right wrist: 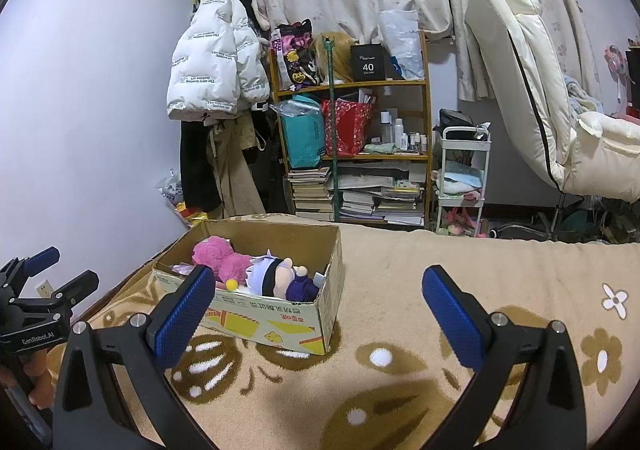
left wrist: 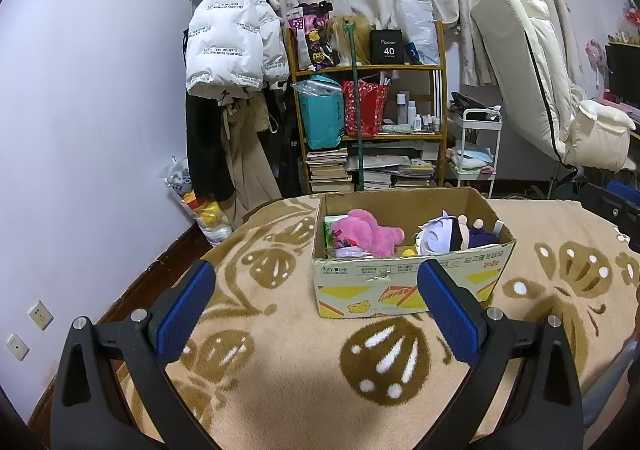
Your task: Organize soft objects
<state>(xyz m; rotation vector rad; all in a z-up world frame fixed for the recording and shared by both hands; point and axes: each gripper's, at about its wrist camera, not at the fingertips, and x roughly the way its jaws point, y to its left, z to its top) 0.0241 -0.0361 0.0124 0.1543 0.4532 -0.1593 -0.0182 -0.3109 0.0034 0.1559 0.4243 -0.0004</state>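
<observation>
An open cardboard box [left wrist: 408, 282] stands on the beige patterned blanket [left wrist: 280, 370]. Inside lie a pink plush [left wrist: 366, 230], a doll with white-lilac hair and a black band [left wrist: 440, 236] and a small purple plush [left wrist: 482, 236]. My left gripper [left wrist: 316, 274] is open and empty, a little short of the box front. In the right wrist view the box [right wrist: 280, 326] sits left of centre with the pink plush [right wrist: 220, 256] and the doll [right wrist: 272, 276]. My right gripper [right wrist: 318, 278] is open and empty, right of the box. The left gripper [right wrist: 48, 266] shows at that view's left edge.
A wooden shelf [left wrist: 368, 106] with bags, bottles and stacked books stands beyond the bed. Coats [left wrist: 232, 46] hang on the left wall. A white trolley [left wrist: 476, 146] and a cream recliner chair [left wrist: 552, 90] stand to the right. A bag of toys [left wrist: 200, 206] sits on the floor.
</observation>
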